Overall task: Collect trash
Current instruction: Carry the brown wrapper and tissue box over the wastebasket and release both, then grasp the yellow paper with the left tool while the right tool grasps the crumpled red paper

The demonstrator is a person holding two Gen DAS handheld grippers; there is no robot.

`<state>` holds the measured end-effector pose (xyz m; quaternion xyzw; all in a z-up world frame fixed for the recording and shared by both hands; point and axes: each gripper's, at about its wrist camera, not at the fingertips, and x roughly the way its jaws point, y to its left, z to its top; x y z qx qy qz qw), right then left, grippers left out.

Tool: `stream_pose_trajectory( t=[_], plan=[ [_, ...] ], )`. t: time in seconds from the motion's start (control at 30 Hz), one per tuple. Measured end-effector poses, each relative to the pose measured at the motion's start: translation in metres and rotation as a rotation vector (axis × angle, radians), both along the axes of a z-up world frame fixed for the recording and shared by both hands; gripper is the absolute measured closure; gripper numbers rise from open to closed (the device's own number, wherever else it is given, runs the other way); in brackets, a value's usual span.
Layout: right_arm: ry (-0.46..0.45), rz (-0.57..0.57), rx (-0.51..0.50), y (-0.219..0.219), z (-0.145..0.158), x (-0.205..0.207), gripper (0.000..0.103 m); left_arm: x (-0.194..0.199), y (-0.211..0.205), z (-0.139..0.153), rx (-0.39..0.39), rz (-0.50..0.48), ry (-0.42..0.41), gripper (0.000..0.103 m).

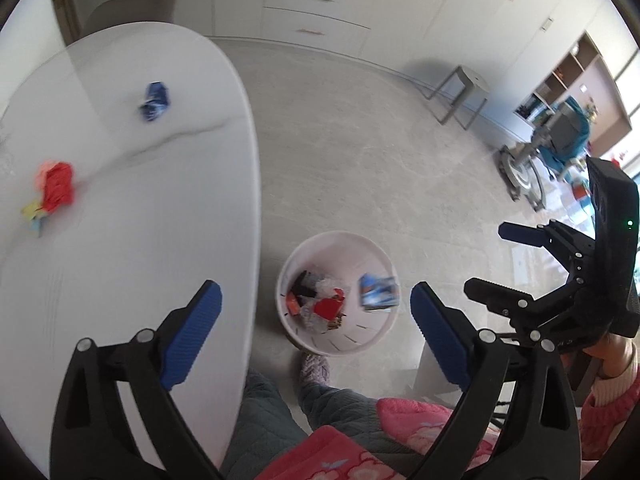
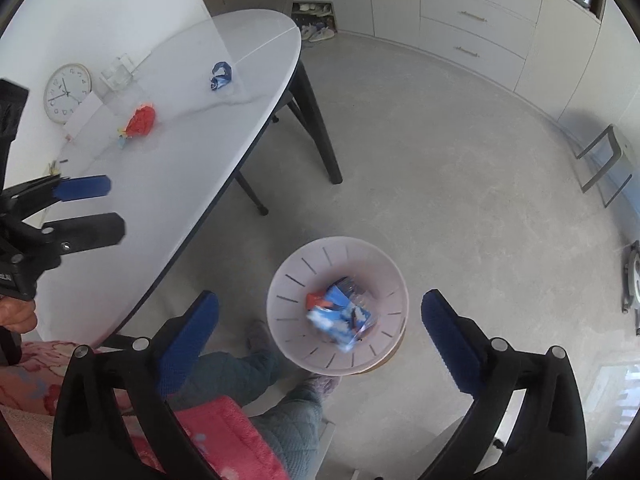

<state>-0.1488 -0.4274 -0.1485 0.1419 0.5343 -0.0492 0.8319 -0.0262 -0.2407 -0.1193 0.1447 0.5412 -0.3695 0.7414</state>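
My left gripper: jaws spread wide, nothing between the blue pads, pointing steeply down past the table edge. My right gripper: jaws likewise wide apart and empty, directly over the bin. Bin: round, pale pink, slotted wall, standing on the grey floor just beside the table and close to my slippered foot. Contents, seen from the left wrist: a red scrap, black and orange bits, clear crinkled film, all at the bottom. Blue-and-white wrapper: blurred, within the bin's mouth, printed with white patches on blue, a red-orange corner at its upper left; whether it rests on the pile or is in the air I cannot tell. Still on the white tabletop: a crumpled blue wrapper near the far end, and a red crumpled wad with yellow and light-blue scraps touching its lower edge, the two well apart. Also on the table: a round clock, a clear glass.
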Motion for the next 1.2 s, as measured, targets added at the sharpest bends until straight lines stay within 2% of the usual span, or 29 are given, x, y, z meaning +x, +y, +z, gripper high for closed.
stream_pose_trajectory(
  t=[0.23, 0.4, 0.57, 0.77, 1.03, 1.2],
  plan=[
    [-0.005, -0.013, 0.006, 0.011, 0.007, 0.021, 0.002, 0.021, 0.044, 0.019, -0.009, 0.117, -0.052, 0.008],
    [-0.030, 0.009, -0.001, 0.029, 0.017, 0.048, 0.002, 0.048, 0.090, 0.027, -0.019, 0.240, -0.077, 0.008],
    [-0.053, 0.059, -0.002, 0.058, 0.026, 0.082, 0.002, 0.079, 0.140, 0.025, -0.012, 0.363, -0.096, 0.008],
    [-0.067, 0.168, -0.002, 0.106, 0.035, 0.132, 0.002, 0.112, 0.190, 0.018, -0.006, 0.455, -0.108, 0.008],
    [-0.075, 0.317, -0.005, 0.174, 0.037, 0.201, 0.002, 0.147, 0.229, 0.007, 0.005, 0.506, -0.105, 0.008],
    [-0.076, 0.363, -0.011, 0.201, 0.036, 0.238, 0.003, 0.169, 0.239, -0.002, 0.006, 0.493, -0.092, 0.008]
  ],
)
